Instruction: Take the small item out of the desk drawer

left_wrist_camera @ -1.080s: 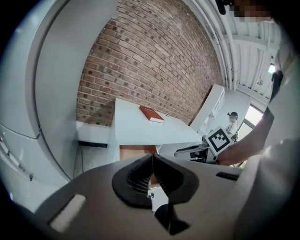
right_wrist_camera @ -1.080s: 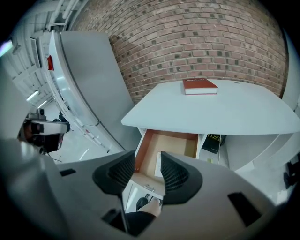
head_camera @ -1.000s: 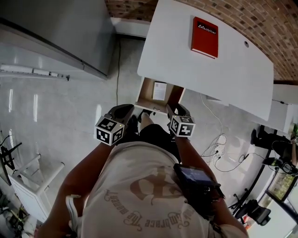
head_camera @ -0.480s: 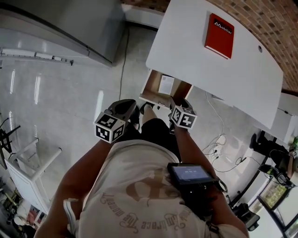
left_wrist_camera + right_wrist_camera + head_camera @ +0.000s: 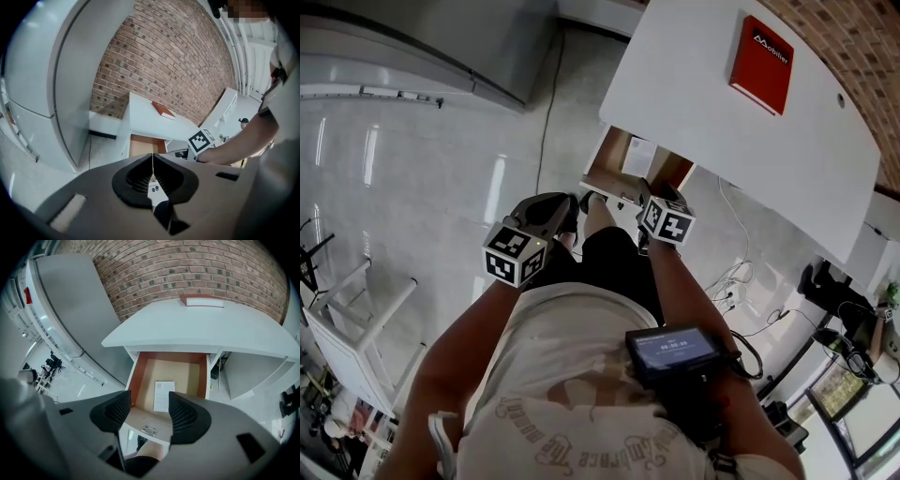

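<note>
Left gripper [image 5: 152, 161] and right gripper [image 5: 149, 413] held short of the open brown wooden desk drawer [image 5: 187, 376].
The left gripper's dark ribbed jaws are pressed together on nothing. The right gripper's jaws stand apart, having just been opening, with nothing gripped between them. Beyond them a small white printed sheet [image 5: 164, 396] lies flat on the drawer floor, clear of both grippers. Above is the white desk top [image 5: 197, 329], with a red book [image 5: 201, 301] near the brick wall [image 5: 187, 268].
</note>
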Motion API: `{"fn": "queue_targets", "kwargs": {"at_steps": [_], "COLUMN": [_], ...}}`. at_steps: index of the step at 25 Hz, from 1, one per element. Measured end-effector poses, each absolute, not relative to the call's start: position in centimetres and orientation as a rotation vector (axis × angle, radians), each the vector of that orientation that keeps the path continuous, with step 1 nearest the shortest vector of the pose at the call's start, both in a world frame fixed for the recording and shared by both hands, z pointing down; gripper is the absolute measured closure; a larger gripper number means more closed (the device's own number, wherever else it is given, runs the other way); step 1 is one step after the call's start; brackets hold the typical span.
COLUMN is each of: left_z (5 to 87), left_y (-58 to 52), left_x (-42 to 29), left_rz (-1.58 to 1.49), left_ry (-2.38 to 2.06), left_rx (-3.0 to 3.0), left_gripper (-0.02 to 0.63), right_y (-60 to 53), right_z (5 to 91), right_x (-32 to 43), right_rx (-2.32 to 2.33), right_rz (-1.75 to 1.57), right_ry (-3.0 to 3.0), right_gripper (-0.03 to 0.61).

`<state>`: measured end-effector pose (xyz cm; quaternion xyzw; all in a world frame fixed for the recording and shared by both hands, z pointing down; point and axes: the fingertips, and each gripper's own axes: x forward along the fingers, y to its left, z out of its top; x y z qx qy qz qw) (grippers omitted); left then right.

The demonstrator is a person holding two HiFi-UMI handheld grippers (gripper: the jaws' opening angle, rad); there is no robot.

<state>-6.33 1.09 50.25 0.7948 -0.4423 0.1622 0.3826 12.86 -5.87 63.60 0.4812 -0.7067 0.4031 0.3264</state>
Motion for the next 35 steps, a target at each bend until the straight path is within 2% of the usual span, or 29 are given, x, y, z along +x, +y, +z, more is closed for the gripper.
{"fn": "queue_targets", "kwargs": {"at_steps": [35], "left_z": [56.9], "left_y": [1.2], "left_x": [-7.5], "left_rz": [0.359], "left_ry": [-1.157], "left_rx": [1.898], "left_gripper": [0.604], "right_y": [-8.7], "right_z": [73.7], "right_x": [10.6], "right_rx": [1.197], "right_rz": [1.083], "right_ry": [-1.747], "right_gripper": [0.341]}}
